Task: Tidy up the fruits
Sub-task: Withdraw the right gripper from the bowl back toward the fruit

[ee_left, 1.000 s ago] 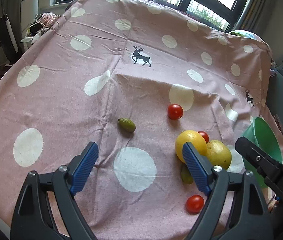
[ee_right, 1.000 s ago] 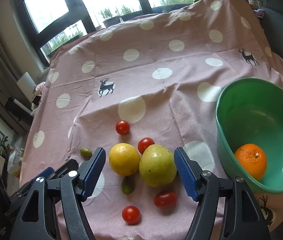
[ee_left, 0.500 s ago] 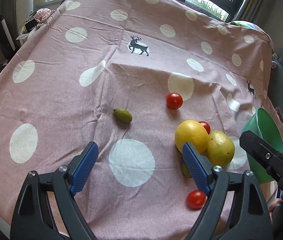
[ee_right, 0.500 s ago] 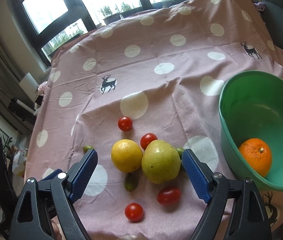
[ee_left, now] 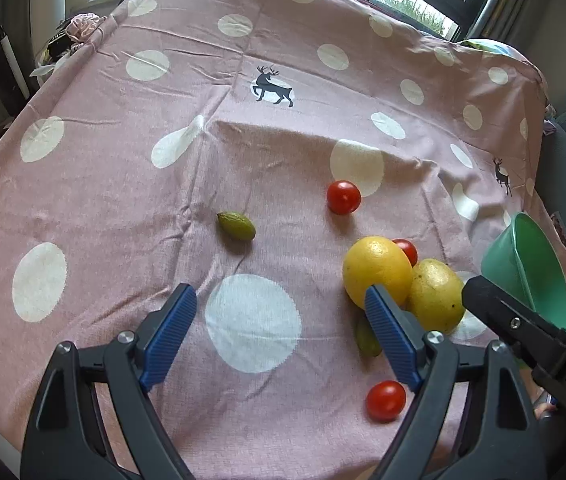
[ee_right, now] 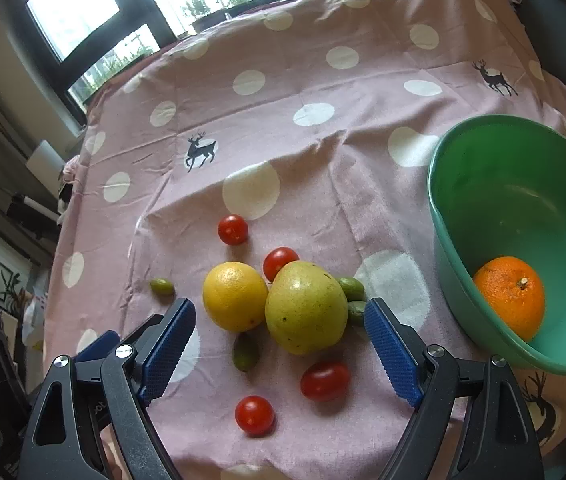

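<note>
**Tongs spread over the fruit pile, one orange already in the bowl**

Both tongs stand spread and hold nothing. My right tongs (ee_right: 279, 332) hover over the yellow-green pear (ee_right: 305, 307) and the yellow citrus (ee_right: 235, 296), which touch each other on the bench (ee_right: 323, 80). My left tongs (ee_left: 279, 328) hang beside them over bare cloth. An orange (ee_right: 509, 296) lies in the green bowl (ee_right: 483, 168) to the right, so I judge the sorting has barely begun. Next, I think, I should lower the right tongs around the pear alone; it is wide and smooth, and the small green fruits (ee_right: 351, 286) touching it could get nudged. Cherry tomatoes (ee_right: 233, 229) lie scattered nearby. A pink spotted cloth (ee_left: 83, 184) with deer prints covers the bench; windows (ee_right: 71, 12) stand behind.
</note>
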Motion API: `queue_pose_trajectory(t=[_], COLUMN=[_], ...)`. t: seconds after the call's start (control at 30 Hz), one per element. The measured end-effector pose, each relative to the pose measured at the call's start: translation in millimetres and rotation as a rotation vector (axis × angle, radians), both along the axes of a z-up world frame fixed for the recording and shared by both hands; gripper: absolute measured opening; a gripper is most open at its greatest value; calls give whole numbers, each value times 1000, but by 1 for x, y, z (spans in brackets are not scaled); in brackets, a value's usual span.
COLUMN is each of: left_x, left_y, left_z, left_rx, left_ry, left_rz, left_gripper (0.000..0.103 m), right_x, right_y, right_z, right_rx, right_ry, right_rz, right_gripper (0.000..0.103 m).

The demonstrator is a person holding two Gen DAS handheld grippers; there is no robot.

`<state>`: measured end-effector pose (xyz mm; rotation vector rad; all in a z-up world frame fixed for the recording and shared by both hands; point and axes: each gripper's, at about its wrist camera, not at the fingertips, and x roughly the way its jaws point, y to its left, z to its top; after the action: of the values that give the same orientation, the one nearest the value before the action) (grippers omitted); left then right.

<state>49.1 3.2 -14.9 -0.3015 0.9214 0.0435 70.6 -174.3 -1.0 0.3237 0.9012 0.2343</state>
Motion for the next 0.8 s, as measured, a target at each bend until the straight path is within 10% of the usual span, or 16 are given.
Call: queue_pose_trajectory(t=[0.8], left_x=[2], left_y=[-3], left_z=[-4], left_rx=[-41], left_ry=[16], left_rz=[-29], left_gripper=[88], right_x=[3], right_y=[-11], right_z=[-8], right_rx=[55], right_ry=[54], right_rz=[-8], right_gripper=[87])
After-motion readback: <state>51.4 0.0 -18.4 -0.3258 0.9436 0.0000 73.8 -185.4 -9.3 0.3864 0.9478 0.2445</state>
